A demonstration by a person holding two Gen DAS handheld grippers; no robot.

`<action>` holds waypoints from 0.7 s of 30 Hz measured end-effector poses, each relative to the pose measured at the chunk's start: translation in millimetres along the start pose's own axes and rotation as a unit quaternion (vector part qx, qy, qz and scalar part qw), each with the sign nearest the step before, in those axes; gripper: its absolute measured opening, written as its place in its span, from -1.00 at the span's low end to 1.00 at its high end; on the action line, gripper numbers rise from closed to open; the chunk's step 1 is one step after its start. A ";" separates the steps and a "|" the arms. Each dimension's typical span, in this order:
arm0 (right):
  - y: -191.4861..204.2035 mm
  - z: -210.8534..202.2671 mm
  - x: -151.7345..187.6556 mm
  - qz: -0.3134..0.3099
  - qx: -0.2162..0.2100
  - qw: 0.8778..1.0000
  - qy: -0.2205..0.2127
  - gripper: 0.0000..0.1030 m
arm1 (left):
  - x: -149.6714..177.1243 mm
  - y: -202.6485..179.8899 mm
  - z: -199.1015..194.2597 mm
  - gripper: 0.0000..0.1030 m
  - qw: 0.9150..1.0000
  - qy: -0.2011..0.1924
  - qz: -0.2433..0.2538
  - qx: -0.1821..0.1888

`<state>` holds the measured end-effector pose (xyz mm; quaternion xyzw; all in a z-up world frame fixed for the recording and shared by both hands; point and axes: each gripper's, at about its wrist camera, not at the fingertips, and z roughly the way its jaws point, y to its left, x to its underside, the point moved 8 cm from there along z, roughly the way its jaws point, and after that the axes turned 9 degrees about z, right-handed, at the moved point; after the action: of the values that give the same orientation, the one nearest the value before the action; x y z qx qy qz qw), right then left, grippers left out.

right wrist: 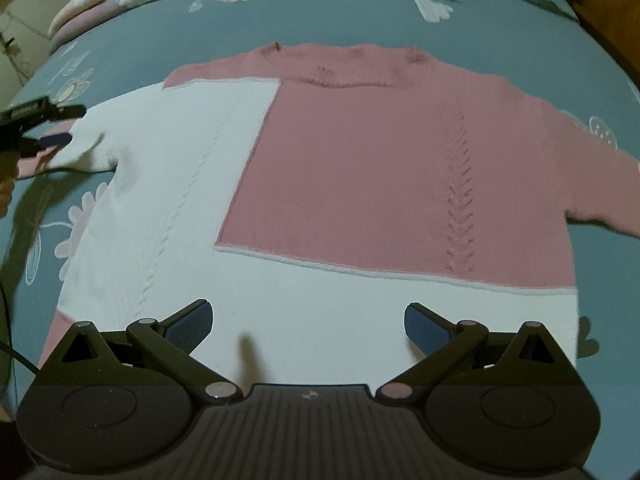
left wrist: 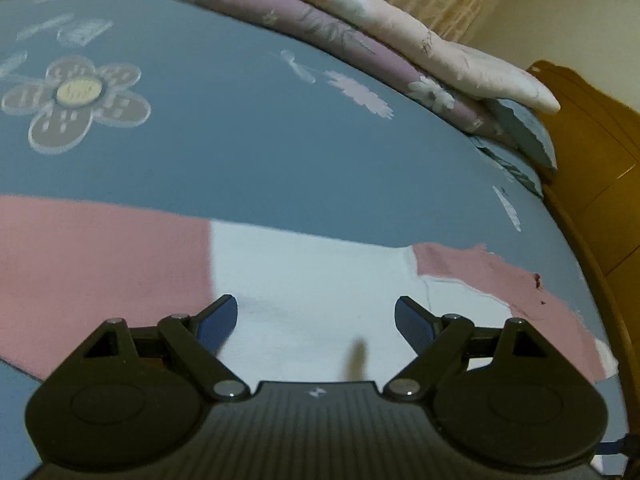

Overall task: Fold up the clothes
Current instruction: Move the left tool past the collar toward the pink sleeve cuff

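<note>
here the sweater (right wrist: 320, 184), pink and white, lies flat and spread on the blue flowered sheet (right wrist: 360, 12), neck toward the far quilt (left wrist: 360, 28). the right gripper (right wrist: 308, 326) hangs over the white hem, jaws spread wide, nothing between them. the left gripper (left wrist: 316, 320) is likewise spread and empty above a white and pink part, probably by the sleeve, though the blur makes that unsure. a wooden headboard (left wrist: 592, 152) stands beside the bed.
</note>
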<state>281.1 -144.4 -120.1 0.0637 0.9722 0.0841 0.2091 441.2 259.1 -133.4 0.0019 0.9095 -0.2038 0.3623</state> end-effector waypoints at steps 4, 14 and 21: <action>0.8 12.5 2.4 -0.001 0.019 0.999 0.026 1.00 | 2.2 22.3 -17.9 0.66 1.000 -0.007 0.022 -0.020; 4.5 34.9 13.8 -0.013 0.044 0.997 0.066 1.00 | -9.4 115.7 -64.6 0.66 0.986 -0.033 -0.053 -0.153; 3.3 37.5 18.1 -0.012 0.043 0.997 0.059 1.00 | -26.0 99.7 -59.9 0.67 0.992 -0.042 -0.029 -0.111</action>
<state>280.7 -133.1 -160.4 0.0557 0.9862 0.0428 0.1496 436.0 376.6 -113.8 -0.0733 0.9101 -0.1116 0.3922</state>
